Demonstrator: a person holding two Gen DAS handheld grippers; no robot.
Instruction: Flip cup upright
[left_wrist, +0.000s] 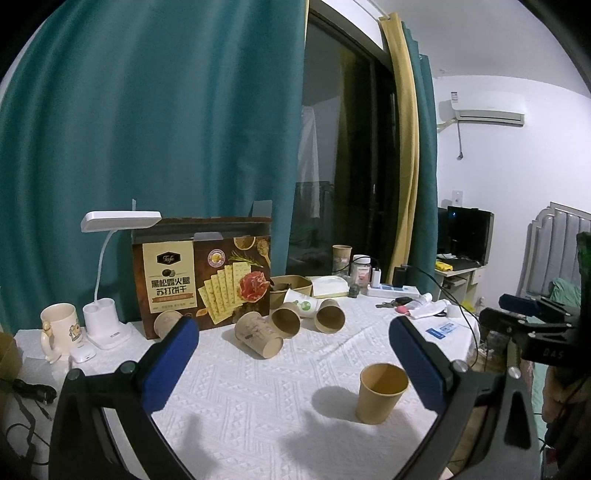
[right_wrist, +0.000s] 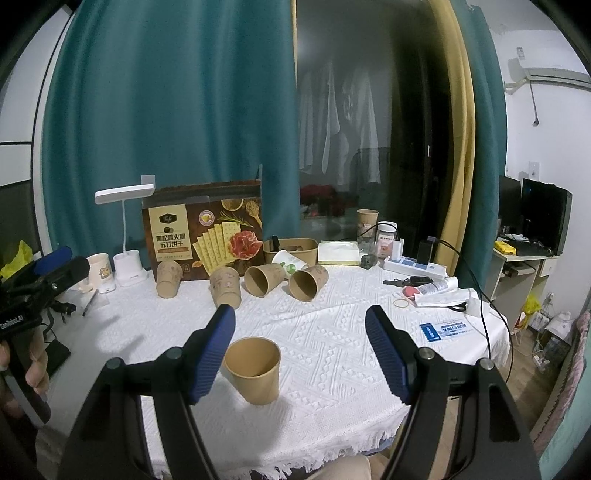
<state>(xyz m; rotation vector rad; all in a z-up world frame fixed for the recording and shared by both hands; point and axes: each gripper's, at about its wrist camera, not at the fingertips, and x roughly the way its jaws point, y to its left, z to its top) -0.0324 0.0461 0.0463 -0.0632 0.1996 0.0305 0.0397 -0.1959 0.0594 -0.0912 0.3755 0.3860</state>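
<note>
A brown paper cup (left_wrist: 382, 391) stands upright on the white tablecloth, mouth up; it also shows in the right wrist view (right_wrist: 253, 369). My left gripper (left_wrist: 293, 345) is open and empty, above the table, the cup just inside its right finger. My right gripper (right_wrist: 301, 332) is open and empty, the cup beside its left finger. Farther back, two cups lie on their sides (right_wrist: 264, 278) (right_wrist: 308, 282), and two stand upside down (right_wrist: 169, 277) (right_wrist: 225, 286). The right gripper also appears at the right edge of the left wrist view (left_wrist: 517, 314).
A cracker box (right_wrist: 203, 232), a white desk lamp (right_wrist: 125, 236), a mug (right_wrist: 99, 271), a paper bowl (right_wrist: 291, 249), a power strip (right_wrist: 413, 266), keys, scissors and a blue card (right_wrist: 443, 328) sit around the back and right of the table (right_wrist: 332, 350).
</note>
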